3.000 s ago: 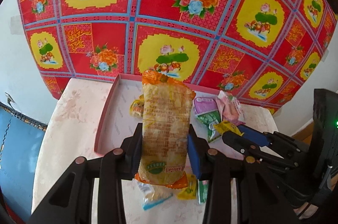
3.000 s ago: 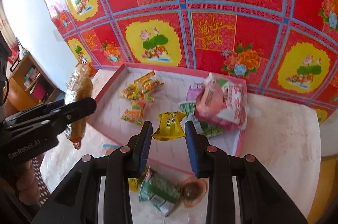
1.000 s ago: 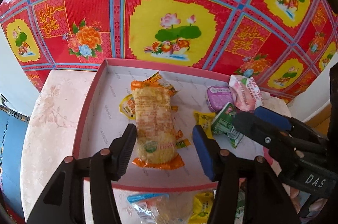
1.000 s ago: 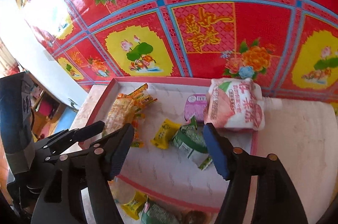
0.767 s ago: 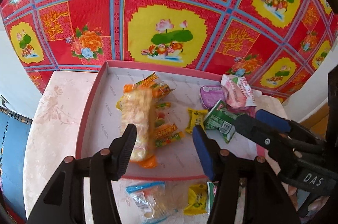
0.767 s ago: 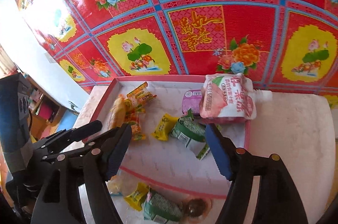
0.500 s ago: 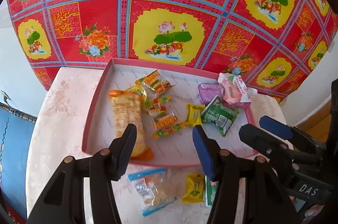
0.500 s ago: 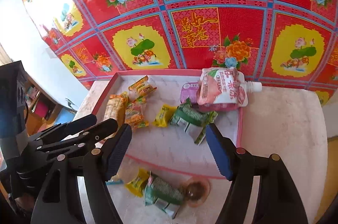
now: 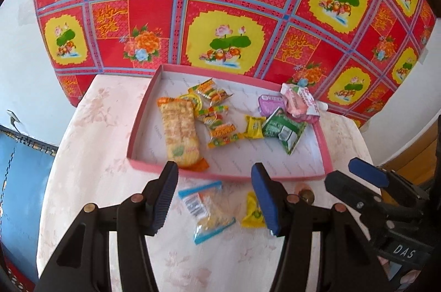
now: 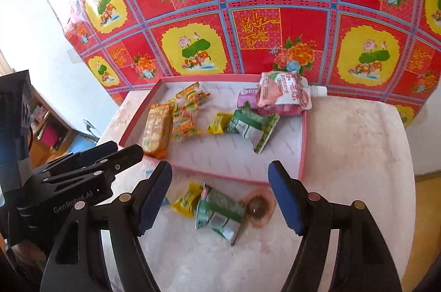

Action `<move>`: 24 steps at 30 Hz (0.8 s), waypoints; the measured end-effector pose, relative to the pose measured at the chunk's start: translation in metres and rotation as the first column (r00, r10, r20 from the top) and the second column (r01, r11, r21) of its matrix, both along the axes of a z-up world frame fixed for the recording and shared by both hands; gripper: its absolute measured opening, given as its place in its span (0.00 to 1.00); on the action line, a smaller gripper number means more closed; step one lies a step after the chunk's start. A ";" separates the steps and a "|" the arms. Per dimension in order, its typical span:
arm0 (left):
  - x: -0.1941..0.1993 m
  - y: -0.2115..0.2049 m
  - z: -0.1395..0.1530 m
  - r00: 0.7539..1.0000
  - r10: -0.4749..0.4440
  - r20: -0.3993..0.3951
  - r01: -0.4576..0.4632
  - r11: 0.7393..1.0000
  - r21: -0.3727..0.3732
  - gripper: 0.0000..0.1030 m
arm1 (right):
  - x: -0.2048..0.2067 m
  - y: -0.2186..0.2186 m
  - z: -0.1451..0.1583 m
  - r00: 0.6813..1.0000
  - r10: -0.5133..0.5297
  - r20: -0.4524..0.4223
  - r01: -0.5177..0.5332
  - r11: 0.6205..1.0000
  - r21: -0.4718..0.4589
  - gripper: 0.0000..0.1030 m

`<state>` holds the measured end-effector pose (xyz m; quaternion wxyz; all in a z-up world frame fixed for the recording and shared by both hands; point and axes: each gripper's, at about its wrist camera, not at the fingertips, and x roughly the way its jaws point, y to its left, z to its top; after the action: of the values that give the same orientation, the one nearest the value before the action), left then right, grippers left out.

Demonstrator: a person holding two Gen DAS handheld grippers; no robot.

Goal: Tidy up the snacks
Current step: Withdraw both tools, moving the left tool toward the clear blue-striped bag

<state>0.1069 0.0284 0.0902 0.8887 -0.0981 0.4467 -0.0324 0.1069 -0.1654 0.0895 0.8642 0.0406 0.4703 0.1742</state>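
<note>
Now my left gripper (image 9: 213,195) gaped empty above clear cracker packet (image 9: 206,210); long orange wafer pack (image 9: 180,130) lay ahead in pink tray (image 9: 143,165). Right gripper (image 10: 220,195) spread over green packet (image 10: 219,212).

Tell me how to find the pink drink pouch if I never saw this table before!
Find the shallow pink tray on the pale table, in front of the red flowery cloth. Look in its far right corner: the pink spouted pouch leans there, partly on a small purple packet. It alone has a white screw spout, poking out over the tray's rim; the other snacks are flat wrappers.
</note>
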 end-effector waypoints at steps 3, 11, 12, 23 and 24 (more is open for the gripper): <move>-0.008 0.002 -0.004 1.000 -0.002 -0.007 0.002 1.000 -0.005 0.56 | -0.008 -0.004 -0.001 1.000 -0.009 -0.002 0.009 1.000 -0.004 0.72; -0.023 0.009 -0.017 0.999 0.004 -0.033 -0.004 1.000 -0.011 0.56 | -0.023 -0.009 -0.011 0.999 -0.018 -0.026 0.018 1.000 -0.013 0.72; -0.024 0.010 -0.020 0.999 0.006 -0.039 -0.006 1.000 -0.012 0.56 | -0.025 -0.009 -0.013 0.999 -0.019 -0.030 0.018 1.000 -0.012 0.72; -0.027 0.005 -0.050 0.995 -0.007 -0.101 0.004 0.999 -0.035 0.56 | -0.030 -0.012 -0.029 0.997 -0.022 -0.076 0.020 1.000 -0.018 0.72; -0.027 0.003 -0.051 0.995 -0.009 -0.103 0.005 0.999 -0.035 0.56 | -0.030 -0.012 -0.030 0.997 -0.023 -0.078 0.021 1.000 -0.018 0.72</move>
<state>0.0798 0.0317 0.0388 0.8625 -0.1133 0.4917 -0.0383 0.0769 -0.1779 0.0593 0.8472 0.0451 0.5049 0.1588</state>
